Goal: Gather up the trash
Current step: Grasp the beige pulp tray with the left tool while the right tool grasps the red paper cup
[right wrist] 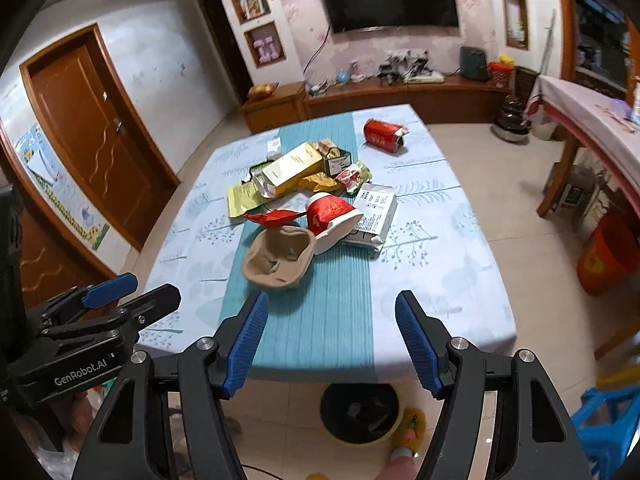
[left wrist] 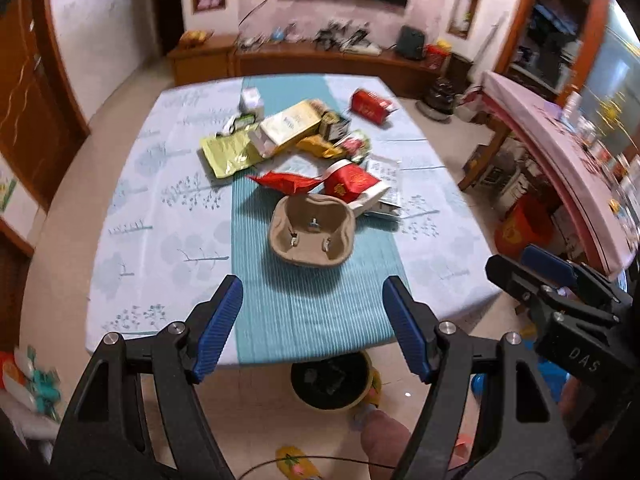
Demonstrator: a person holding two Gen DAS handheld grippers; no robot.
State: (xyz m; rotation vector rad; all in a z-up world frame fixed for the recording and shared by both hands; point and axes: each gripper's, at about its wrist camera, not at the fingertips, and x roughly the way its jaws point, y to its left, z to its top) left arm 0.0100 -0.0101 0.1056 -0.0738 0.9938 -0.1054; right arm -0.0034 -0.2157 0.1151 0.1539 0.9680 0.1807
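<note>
**Left wrist view: trash heaped on the table, both our grippers empty**

Trash lies mid-table: a brown pulp cup carrier (left wrist: 310, 236) nearest us on the teal runner (left wrist: 320, 312), a red paper cup (left wrist: 352, 184) and a red wrapper (left wrist: 286, 182) touching behind it, a yellow box (left wrist: 290, 126) farther off, a red can (left wrist: 370, 106) apart at the far right. We hold our left gripper (left wrist: 314, 328) and right gripper (right wrist: 332, 344) spread wide, pinching nothing, over the near table edge. A black bin (left wrist: 330, 382) stands on the floor below.

Matt moulded-pulp cup carrier (left wrist: 311, 236); glossy red foil wrapper (left wrist: 286, 182); ribbed teal cloth runner (left wrist: 316, 300); glossy tiled floor (right wrist: 516, 184); polished wooden door (right wrist: 92, 136).
</note>
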